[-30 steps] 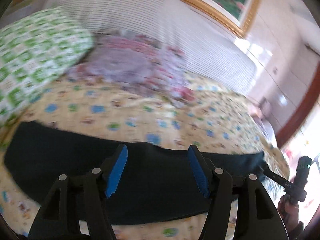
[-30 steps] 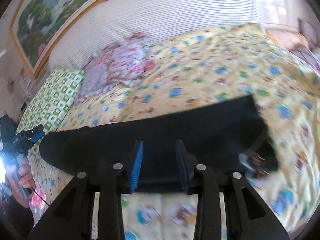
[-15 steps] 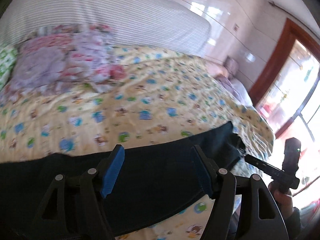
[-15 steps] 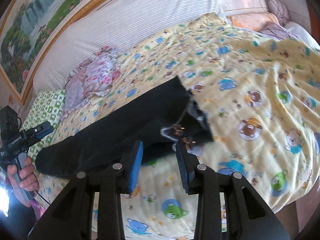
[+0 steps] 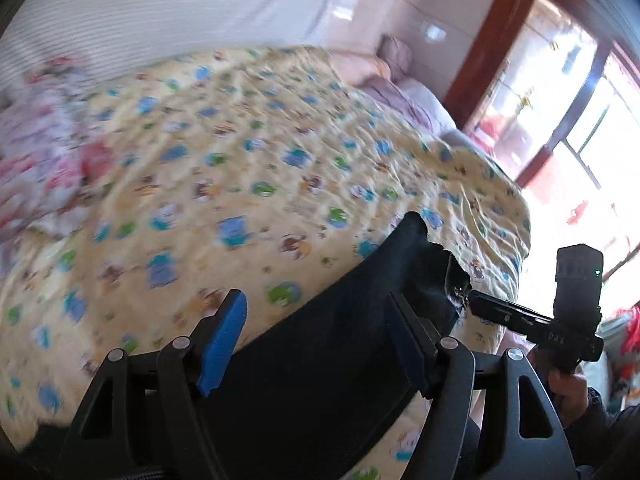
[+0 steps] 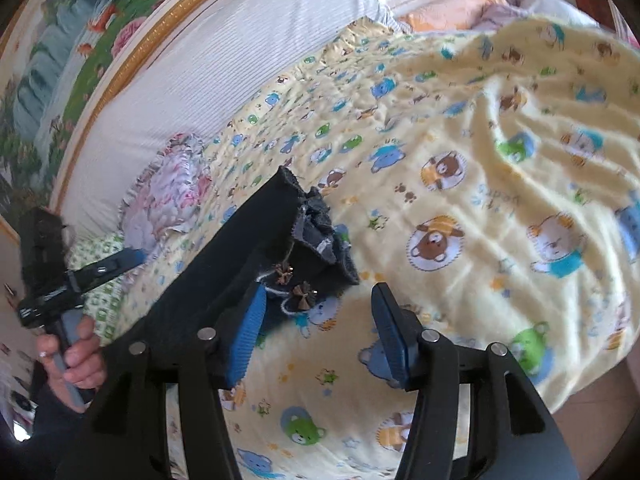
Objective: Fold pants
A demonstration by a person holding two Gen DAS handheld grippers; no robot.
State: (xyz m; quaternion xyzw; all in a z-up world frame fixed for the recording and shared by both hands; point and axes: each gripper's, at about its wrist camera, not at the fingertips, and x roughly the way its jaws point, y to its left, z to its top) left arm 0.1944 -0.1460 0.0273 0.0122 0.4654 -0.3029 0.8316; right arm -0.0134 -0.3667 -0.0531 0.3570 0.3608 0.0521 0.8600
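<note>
Left gripper (image 5: 316, 344): one, two blue-padded fingers (image 5: 222, 338) spread wide, nothing between the pads. Directly ahead of and under the jaws lies the pants (image 5: 328, 364), one dark pair, a long band running from below the left finger out past the right finger to its ruffled end.

Right gripper (image 6: 320, 336): one, jaws likewise parted and grasping nothing. The gap between them shows only blanket. The pants' end sits just ahead of the left finger; three small brown bows (image 6: 302, 295) are sewn there, just beyond that fingertip. The dark length runs back and to the left of the jaws.

Blanket (image 6: 500, 208): one, yellow, printed with bears, under the pants and spreading ahead and right of both jaw pairs.

Pillows: one pink floral (image 6: 168, 200), far ahead-left of the right jaws; one green checked (image 6: 102, 280), partly hidden further left.

Headboard (image 6: 224, 64): one, white striped, beyond the pillows.

Painting (image 6: 72, 40): one, gold-framed, above the headboard.

Window (image 5: 576, 128): one, red-framed, far right of the left jaws.
</note>
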